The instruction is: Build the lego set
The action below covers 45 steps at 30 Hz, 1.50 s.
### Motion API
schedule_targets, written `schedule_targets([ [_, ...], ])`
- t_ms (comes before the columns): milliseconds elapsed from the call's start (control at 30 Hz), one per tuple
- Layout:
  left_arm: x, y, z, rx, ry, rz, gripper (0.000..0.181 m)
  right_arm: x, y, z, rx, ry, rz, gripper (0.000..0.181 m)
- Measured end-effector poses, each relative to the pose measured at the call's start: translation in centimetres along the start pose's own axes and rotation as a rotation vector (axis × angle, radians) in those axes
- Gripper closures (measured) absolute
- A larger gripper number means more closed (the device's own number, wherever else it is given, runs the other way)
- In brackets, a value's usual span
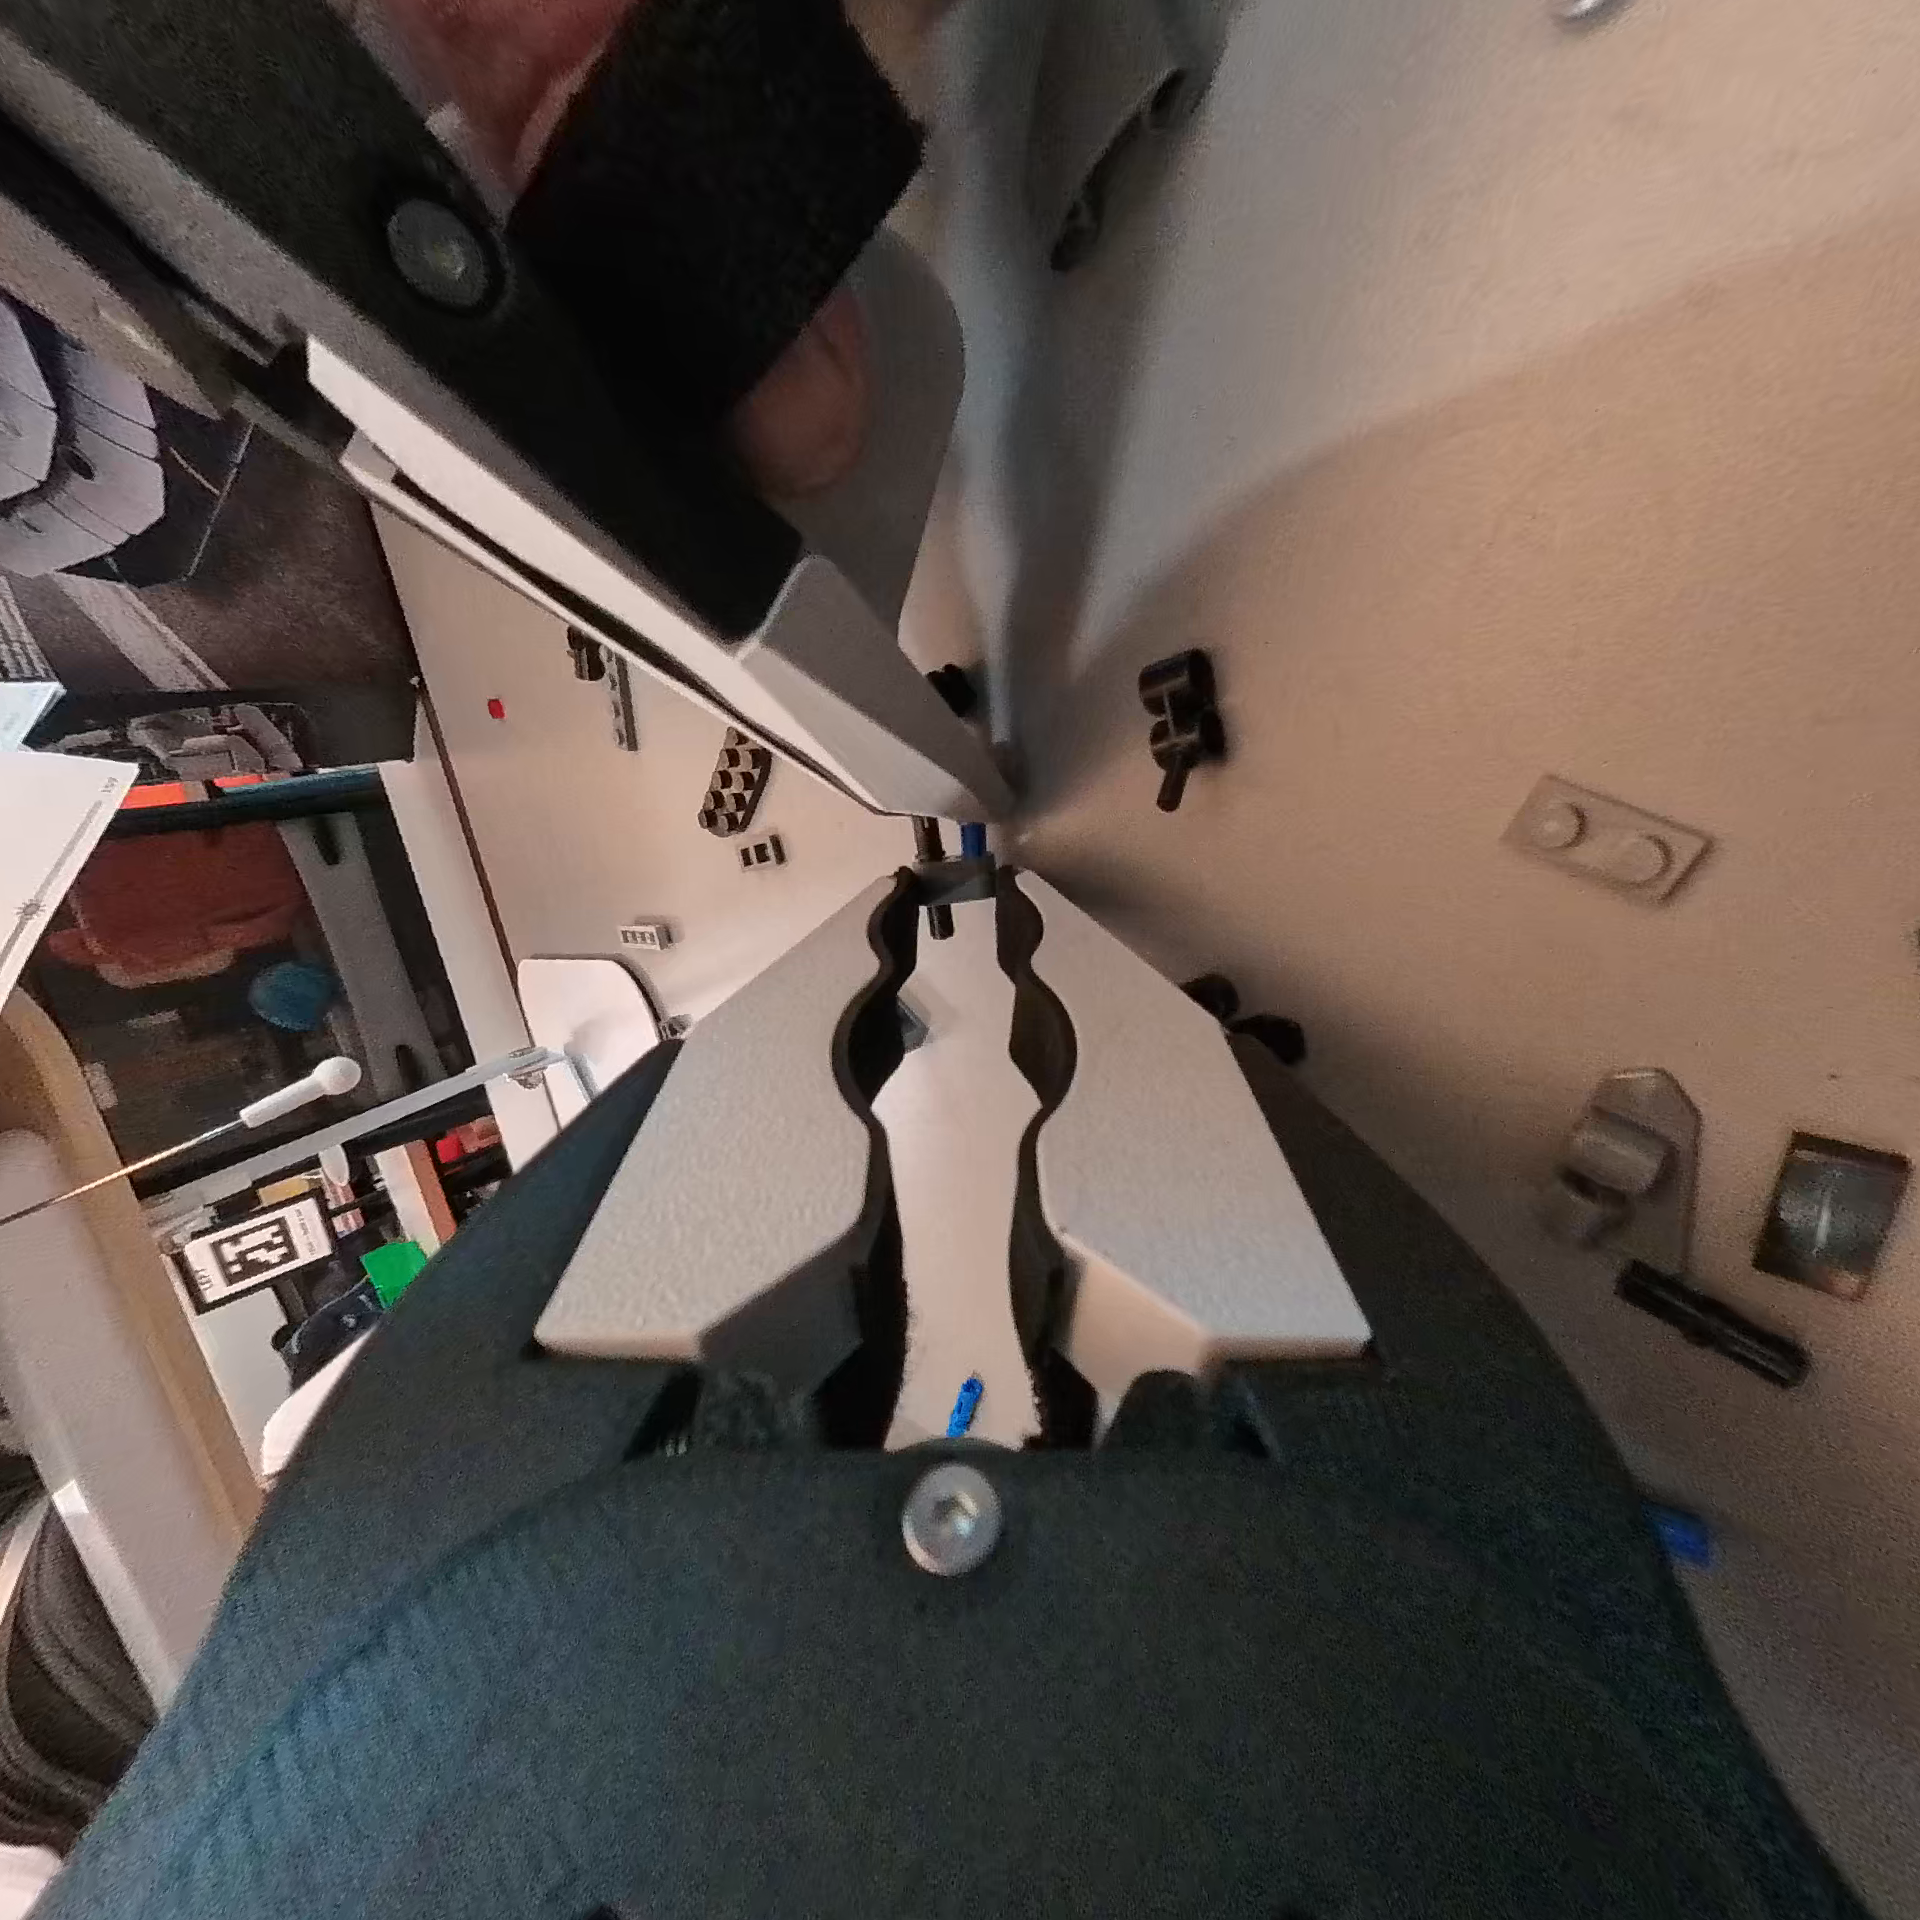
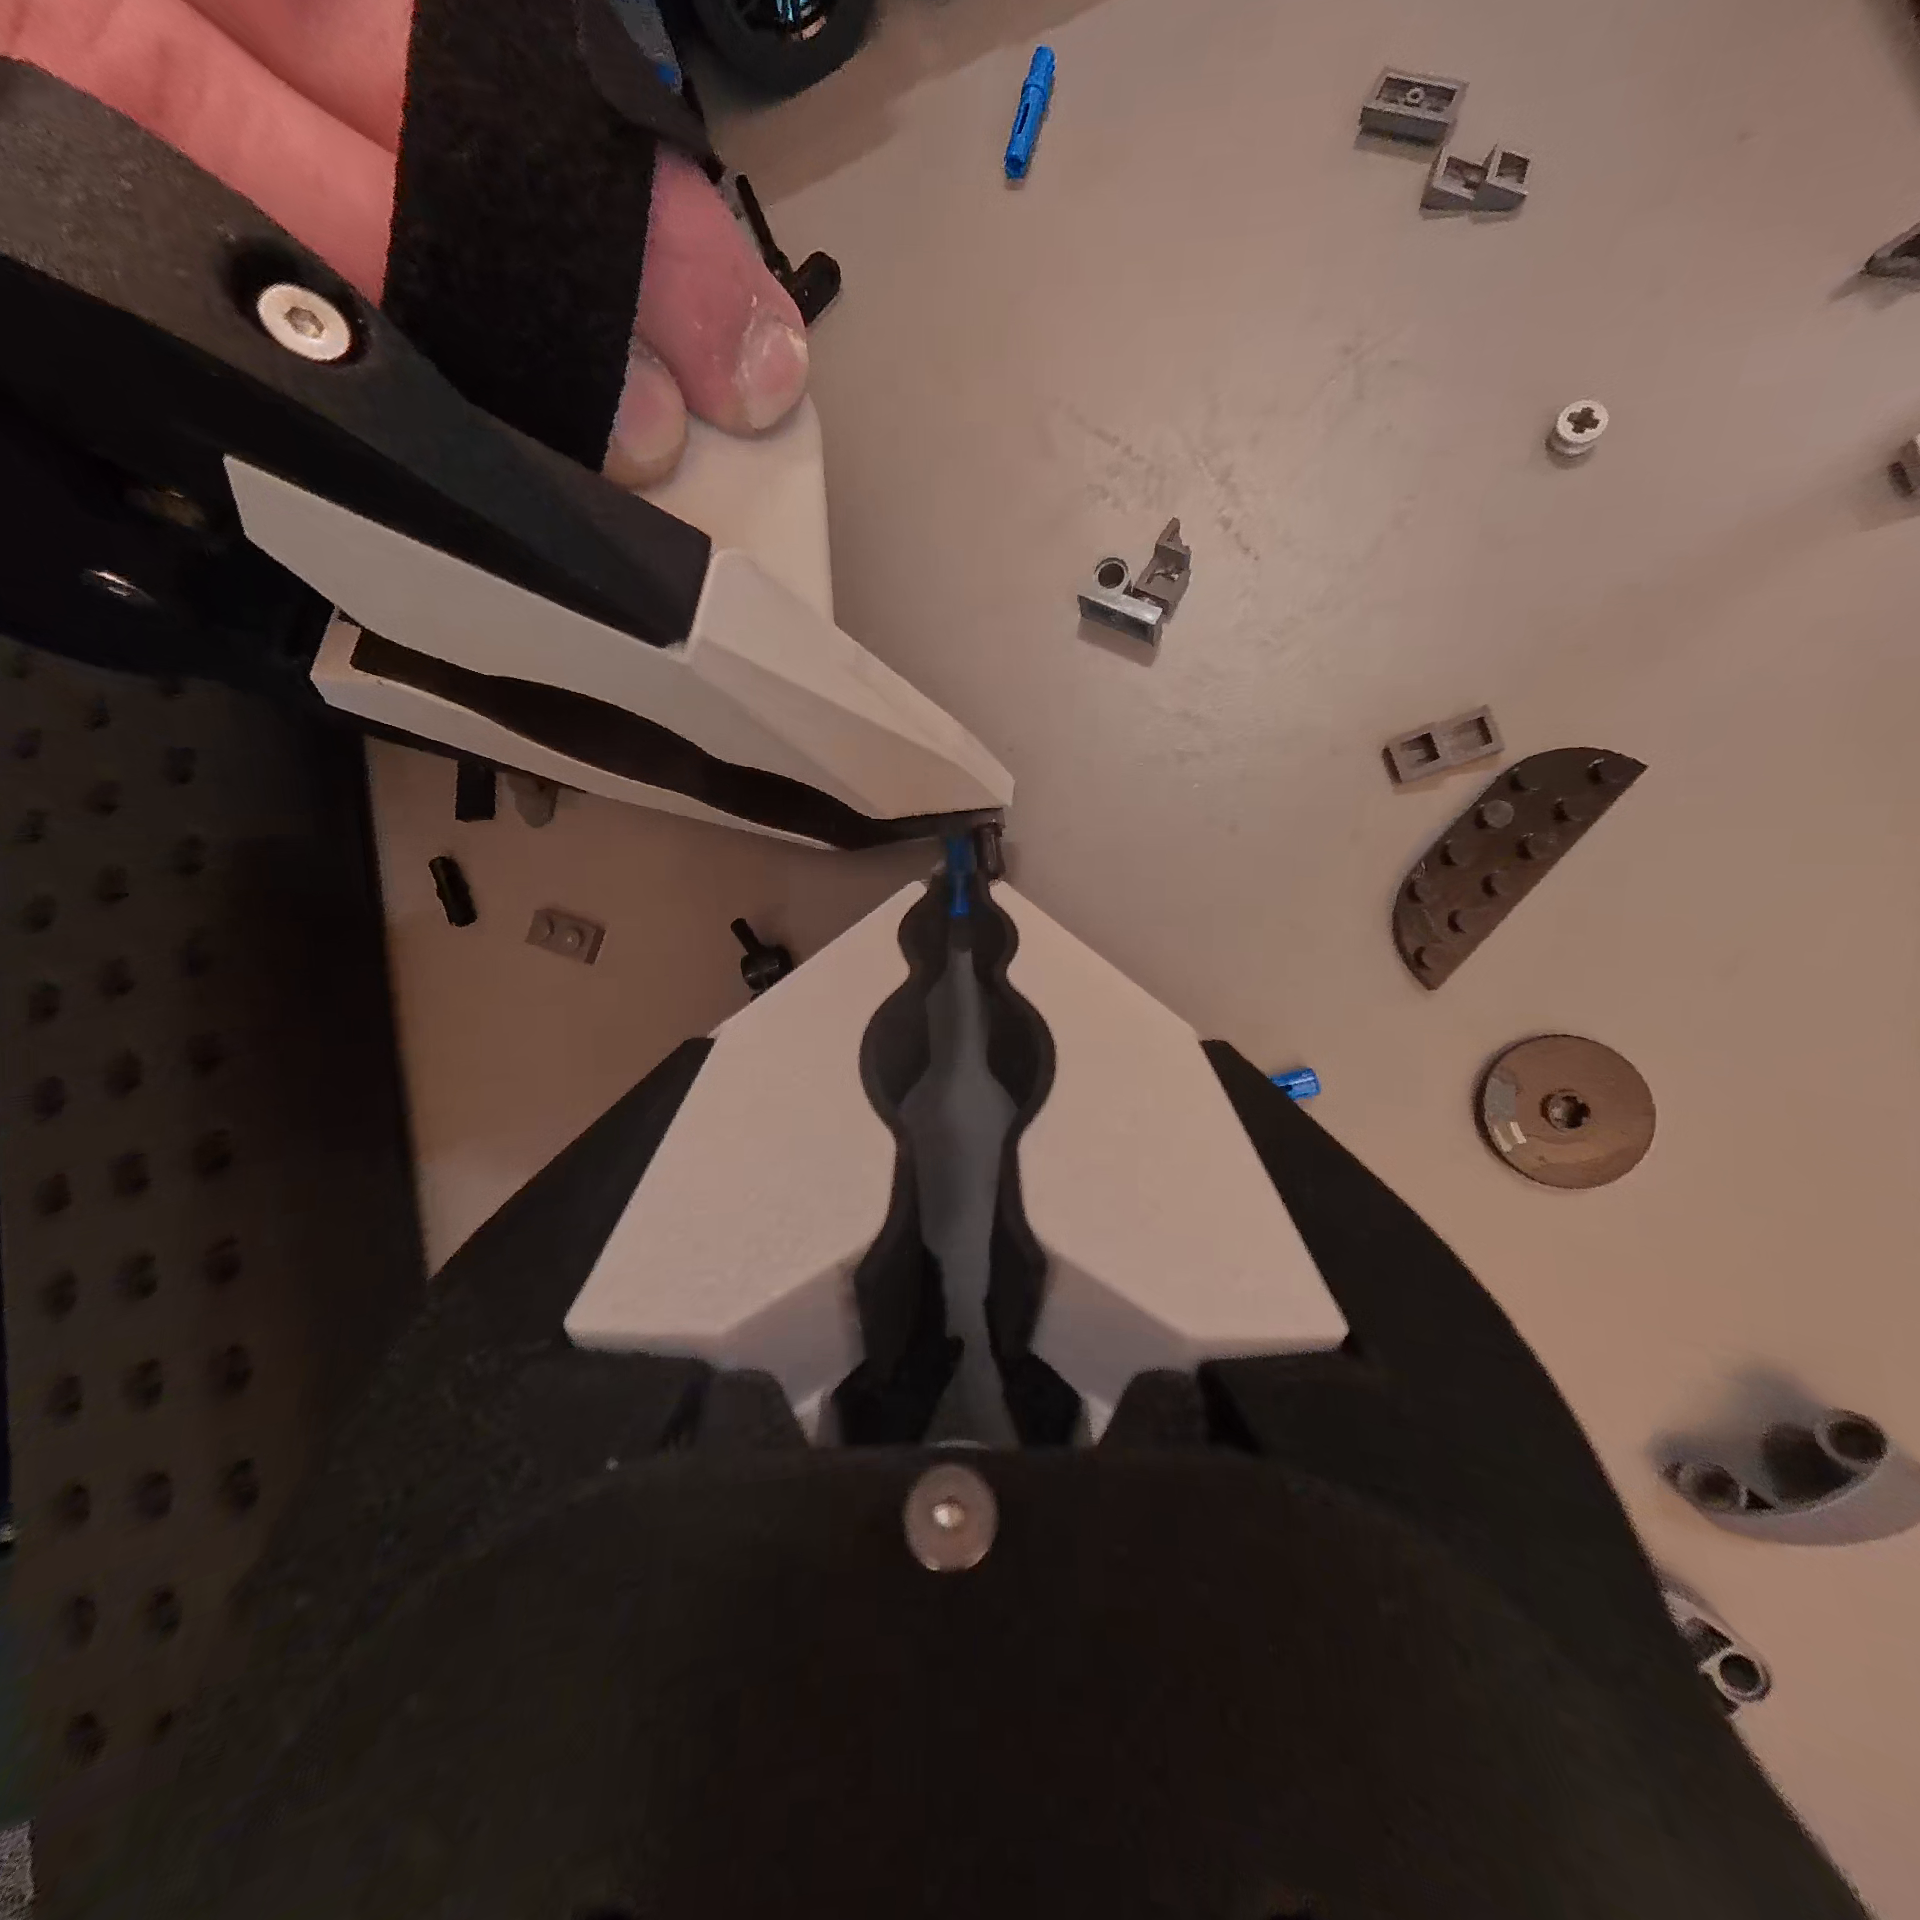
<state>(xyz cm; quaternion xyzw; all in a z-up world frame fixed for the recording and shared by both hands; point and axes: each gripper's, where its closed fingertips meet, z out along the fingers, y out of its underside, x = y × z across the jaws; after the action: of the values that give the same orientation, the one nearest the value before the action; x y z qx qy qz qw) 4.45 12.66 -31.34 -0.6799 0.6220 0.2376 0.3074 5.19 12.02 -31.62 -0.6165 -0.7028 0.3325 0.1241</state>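
Note:
In the left wrist view my left gripper [image 1: 951, 881] is shut on a small grey lego piece [image 1: 961, 886] with a black pin [image 1: 938, 920] through it. My right gripper [image 1: 987, 805] comes in from the upper left, its tips meeting a blue pin [image 1: 974, 836] that stands on the grey piece. In the right wrist view my right gripper [image 2: 961, 896] is shut on that blue pin [image 2: 958, 878]. The left gripper [image 2: 982, 821] reaches in from the upper left, tip to tip with it. The black pin [image 2: 989, 840] shows at its tip. Both are held above the white table [image 2: 1195, 364].
Loose parts lie on the table: a dark half-round plate [image 2: 1507, 862], a round disc [image 2: 1564, 1110], a long blue pin [image 2: 1029, 109], grey bricks [image 2: 1413, 104], a grey bracket [image 2: 1138, 592]. A black studded plate [image 2: 125, 1039] is at left. A black connector [image 1: 1179, 717] and black axle [image 1: 1709, 1320] lie nearby. My left and right fingertips are right by each other. The black connector [image 1: 1179, 717] is about 4 cm from my right fingertips.

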Motion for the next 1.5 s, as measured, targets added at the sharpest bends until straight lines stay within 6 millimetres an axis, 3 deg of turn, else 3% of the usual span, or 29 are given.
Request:
schedule_targets([
  [900, -0.2, 0.23, 0.15, -0.018, -0.025, 0.004, 0.17, 0.03, -0.63, 0.05, 0.007, -0.012, 0.055, 0.181],
  [1233, -0.14, 0.29, 0.08, 0.019, 0.004, -0.03, 0.169, -0.06, 0.01, -0.01, 0.003, -0.002, 0.042, 0.174],
  [1500, -0.17, 0.3, 0.11, 0.018, 0.006, -0.043, 0.168, -0.03, 0.18, -0.14, 0.01, -0.021, 0.069, 0.181],
])
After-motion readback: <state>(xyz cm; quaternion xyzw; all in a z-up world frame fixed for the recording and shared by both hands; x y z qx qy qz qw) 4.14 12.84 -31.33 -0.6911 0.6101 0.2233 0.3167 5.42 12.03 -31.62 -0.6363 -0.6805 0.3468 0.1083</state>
